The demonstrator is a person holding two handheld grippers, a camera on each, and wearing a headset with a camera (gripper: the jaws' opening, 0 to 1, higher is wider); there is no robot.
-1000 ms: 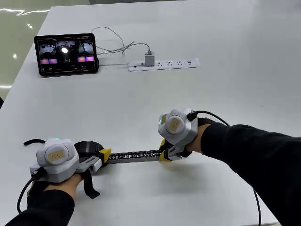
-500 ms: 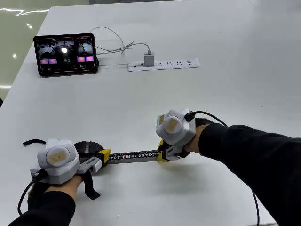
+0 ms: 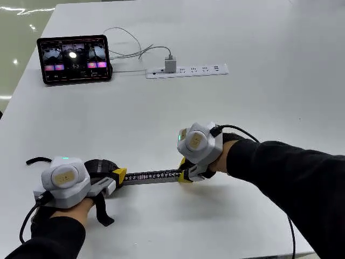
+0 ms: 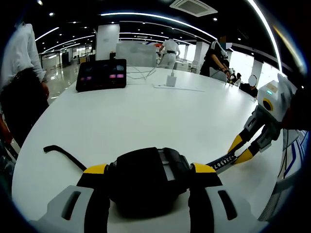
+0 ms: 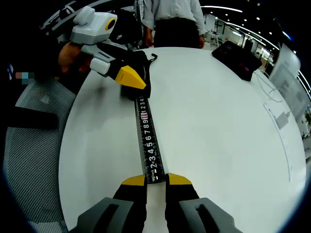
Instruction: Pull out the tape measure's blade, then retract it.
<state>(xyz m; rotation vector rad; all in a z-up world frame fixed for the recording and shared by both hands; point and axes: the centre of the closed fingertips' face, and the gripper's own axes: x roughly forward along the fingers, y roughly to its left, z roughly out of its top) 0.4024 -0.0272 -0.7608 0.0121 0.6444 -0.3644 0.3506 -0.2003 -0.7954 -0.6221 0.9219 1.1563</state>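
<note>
Hardly anything has moved in the last second: the right tongs [image 5: 155, 180] sit a touch closer to the left tongs [image 4: 149, 169], and the headset view has drifted slightly too, so the change is small.

A white table [image 3: 242, 81] carries the work. The tape measure case [image 3: 101, 167], black and rounded, rests near the table's near edge, toward its near left corner. The left tongs are clenched around it, one yellow tip on each side. From the case, the blade [image 5: 147, 141] runs flat along the table toward the right, parallel to the near edge, with its printed numbers facing up. Only a short length is out. The right tongs are closed on the blade's free end, pinching it between their yellow tips. Toward the far left corner stand a tablet [image 3: 74, 59] and, beside it, a power strip [image 3: 186, 70] with a charger plugged in, both well apart from the work.

Judging by the short length drawn, the task is at either an early pull or a late return. The main risk is the thin blade end slipping from the right tongs, which would let the spring whip it back into the case. A pull off line with the case mouth could twist the rounded case in the left tongs or kink the blade.
</note>
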